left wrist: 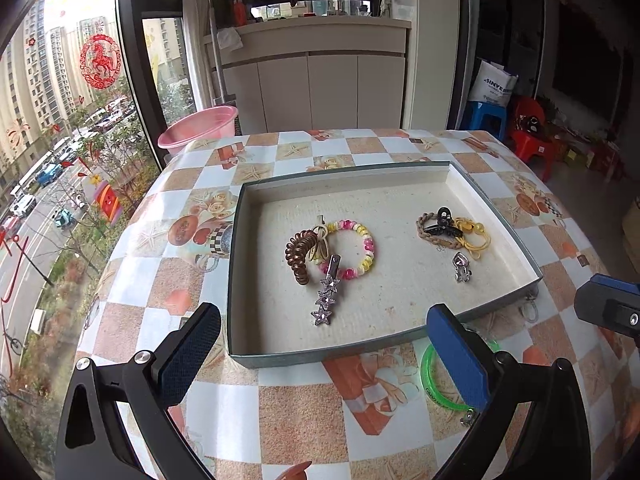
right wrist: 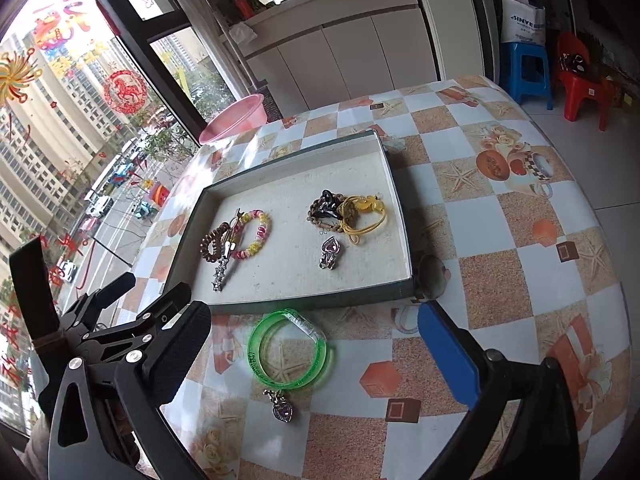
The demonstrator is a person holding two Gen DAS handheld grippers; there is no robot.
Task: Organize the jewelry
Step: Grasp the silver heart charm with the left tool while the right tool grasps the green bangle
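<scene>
Left wrist view: the left gripper (left wrist: pixel 324 354) gapes wide, empty, before the shallow cardboard tray (left wrist: pixel 496 216); inside lie a coiled brown hair tie (left wrist: pixel 298 254) and a glittery star clip (left wrist: pixel 327 296).

Right wrist view: the right gripper (right wrist: pixel 316 354) spreads wide, empty; the translucent green bangle (right wrist: pixel 289 350) lies just outside the tray's near wall. A white bag (right wrist: pixel 523 20) reads "SINYE".

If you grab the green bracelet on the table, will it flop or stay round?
The green bracelet looks like see-through hard plastic holding a neat hoop, so it probably stays round. It lies flat on the glossy tablecloth, so it may slide when nudged. The right gripper is open above it.
</scene>
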